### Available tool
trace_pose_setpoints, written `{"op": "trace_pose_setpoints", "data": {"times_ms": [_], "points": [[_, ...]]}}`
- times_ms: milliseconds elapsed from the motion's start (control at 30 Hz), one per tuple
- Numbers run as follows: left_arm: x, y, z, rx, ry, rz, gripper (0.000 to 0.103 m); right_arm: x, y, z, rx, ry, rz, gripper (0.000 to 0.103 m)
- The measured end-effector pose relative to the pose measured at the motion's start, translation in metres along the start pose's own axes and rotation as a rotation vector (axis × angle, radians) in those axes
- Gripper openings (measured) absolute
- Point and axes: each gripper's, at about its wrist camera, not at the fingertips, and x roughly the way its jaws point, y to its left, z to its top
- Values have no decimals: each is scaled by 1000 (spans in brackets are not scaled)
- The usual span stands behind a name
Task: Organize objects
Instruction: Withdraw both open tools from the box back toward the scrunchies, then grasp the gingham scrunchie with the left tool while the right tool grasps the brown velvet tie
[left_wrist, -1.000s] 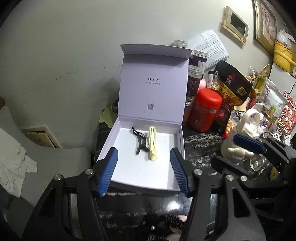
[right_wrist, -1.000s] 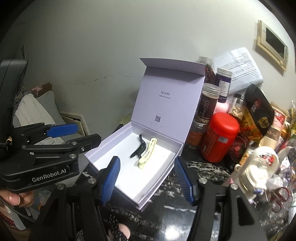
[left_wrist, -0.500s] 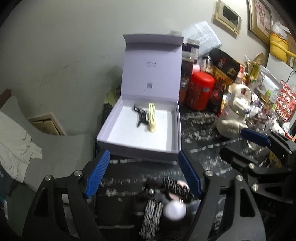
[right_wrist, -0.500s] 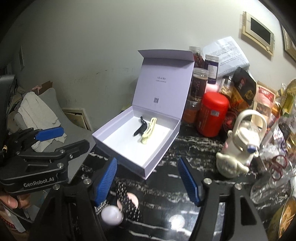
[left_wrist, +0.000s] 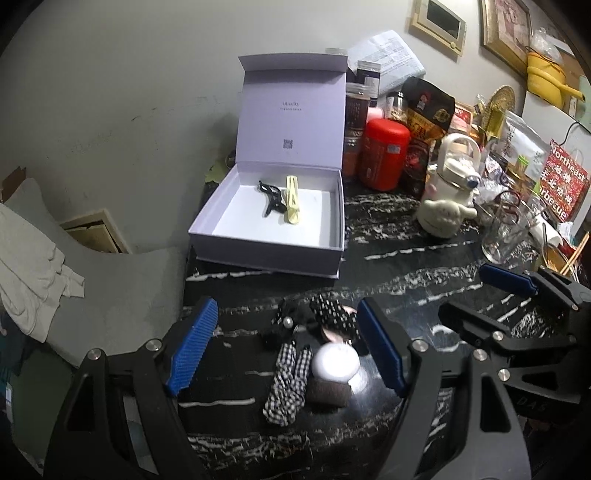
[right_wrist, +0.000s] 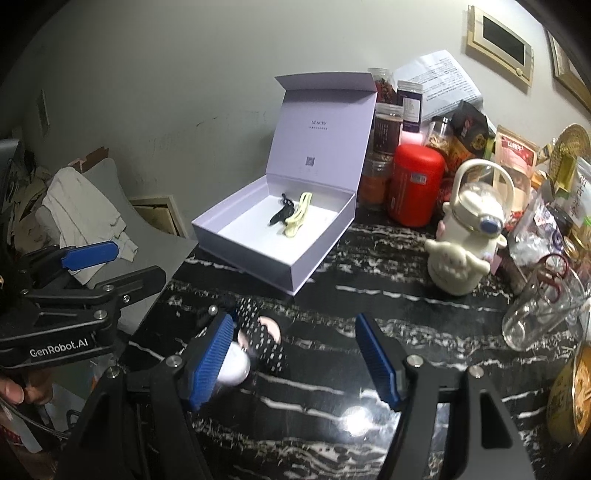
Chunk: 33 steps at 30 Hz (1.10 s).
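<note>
On the black marbled table (left_wrist: 406, 258) your lavender box (left_wrist: 266, 243) lies open, well beyond both grippers. The pile of hair accessories (left_wrist: 314, 343) sits between your left gripper's (left_wrist: 284, 350) wide, empty fingers; your right gripper's (right_wrist: 295, 362) fingers, equally wide, stand just beside it.

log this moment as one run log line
phase: approach | left gripper: open over hair accessories pile | right gripper: open, empty | lavender box: lid up, black clip, yellow clip inside
</note>
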Motion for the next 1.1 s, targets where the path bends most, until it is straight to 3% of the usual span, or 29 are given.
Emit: {"op": "trace_pose_setpoints", "data": {"times_ms": [600, 1100], "points": [[6, 14, -53, -5, 66, 40, 77, 15, 28, -44, -15, 68, 36, 70], [54, 36, -82, 32, 158, 50, 77, 61, 57, -69, -64, 156, 93, 70]]}}
